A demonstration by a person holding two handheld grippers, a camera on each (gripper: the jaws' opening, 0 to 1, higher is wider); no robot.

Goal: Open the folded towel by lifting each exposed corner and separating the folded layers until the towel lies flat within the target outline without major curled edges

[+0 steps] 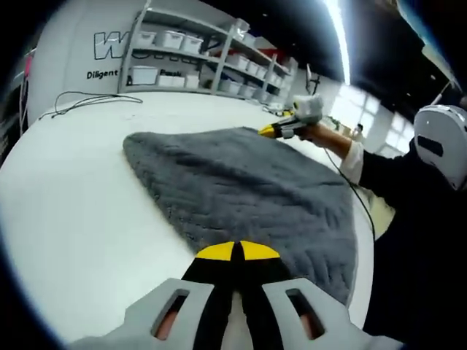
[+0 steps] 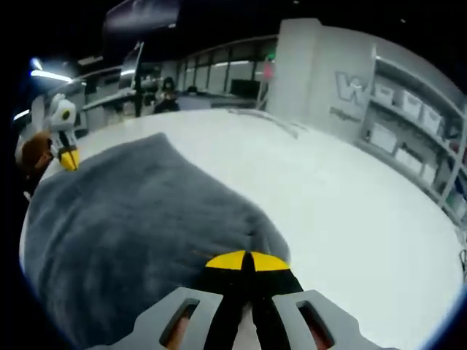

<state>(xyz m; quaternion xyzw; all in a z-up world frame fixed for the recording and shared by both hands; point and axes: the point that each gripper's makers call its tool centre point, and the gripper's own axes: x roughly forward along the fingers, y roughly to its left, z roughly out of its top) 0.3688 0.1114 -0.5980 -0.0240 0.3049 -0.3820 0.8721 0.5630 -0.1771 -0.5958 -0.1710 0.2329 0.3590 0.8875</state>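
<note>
A grey quilted towel [image 1: 248, 186] lies spread on a white table [image 1: 87, 197]. My left gripper [image 1: 237, 251] is shut, its yellow tips pinching the towel's near edge. At the towel's far corner, a hand holds my right gripper [image 1: 268, 132] low against the cloth. In the right gripper view the towel [image 2: 124, 226] bunches up into the shut yellow tips of the right gripper [image 2: 246, 260]. The left gripper [image 2: 68, 159] sits at the opposite corner, far left. Both grippers hold opposite ends of the towel.
Shelves with white bins [image 1: 190, 58] stand behind the table, also seen at the right as shelves [image 2: 408, 109]. A thin cable [image 1: 87, 102] lies on the far table top. The person's dark sleeve [image 1: 408, 219] is along the table's right edge. Bare table [image 2: 343, 189] stretches beside the towel.
</note>
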